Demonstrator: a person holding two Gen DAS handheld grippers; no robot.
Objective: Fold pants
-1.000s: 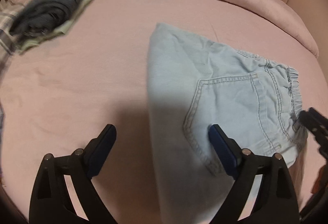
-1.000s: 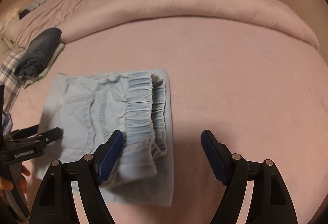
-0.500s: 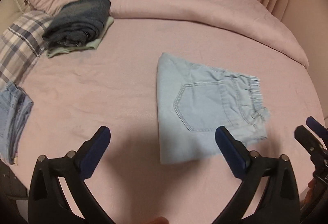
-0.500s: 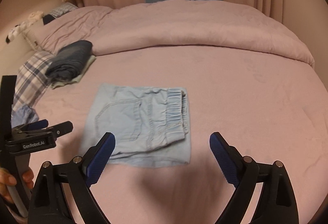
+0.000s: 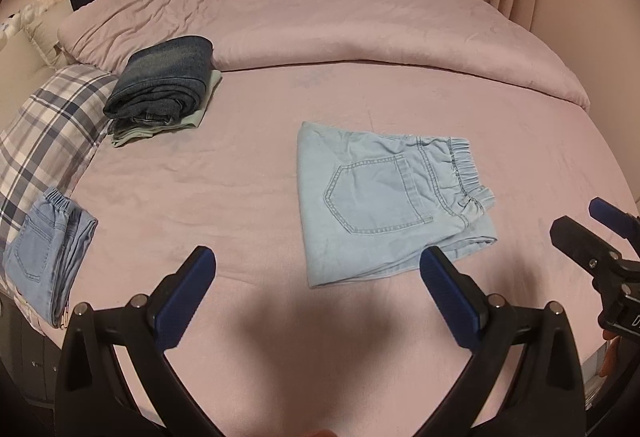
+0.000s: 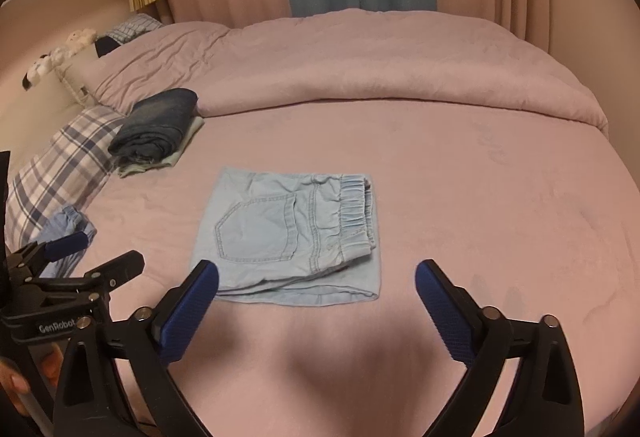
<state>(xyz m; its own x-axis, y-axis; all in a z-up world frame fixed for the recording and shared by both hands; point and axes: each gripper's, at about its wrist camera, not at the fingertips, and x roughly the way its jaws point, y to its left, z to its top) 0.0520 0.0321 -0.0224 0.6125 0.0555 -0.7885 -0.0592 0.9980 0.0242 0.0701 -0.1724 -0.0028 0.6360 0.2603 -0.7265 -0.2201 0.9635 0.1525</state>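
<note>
The light blue denim pants (image 5: 380,197) (image 6: 288,233) lie folded into a flat rectangle on the pink bed sheet (image 5: 240,165). A back pocket faces up and the elastic waistband is to the right. My left gripper (image 5: 316,261) hovers open above and in front of the pants, with nothing between its blue pads. My right gripper (image 6: 317,271) hangs apart from the near edge of the pants. Its jaws are opening and hold nothing. Each gripper shows at the edge of the other's view: the right gripper (image 5: 576,217) and the left gripper (image 6: 108,251).
A stack of folded dark jeans (image 5: 164,81) (image 6: 156,125) sits at the back left beside a plaid pillow (image 5: 48,125). Another folded light denim piece (image 5: 44,253) lies on the left edge. A rolled pink quilt (image 5: 360,29) runs along the back, with curtains behind.
Both grippers have pulled back and up from the pants, and their jaws have spread wider. The pants stay folded on the sheet, and more of the bed is in view.
</note>
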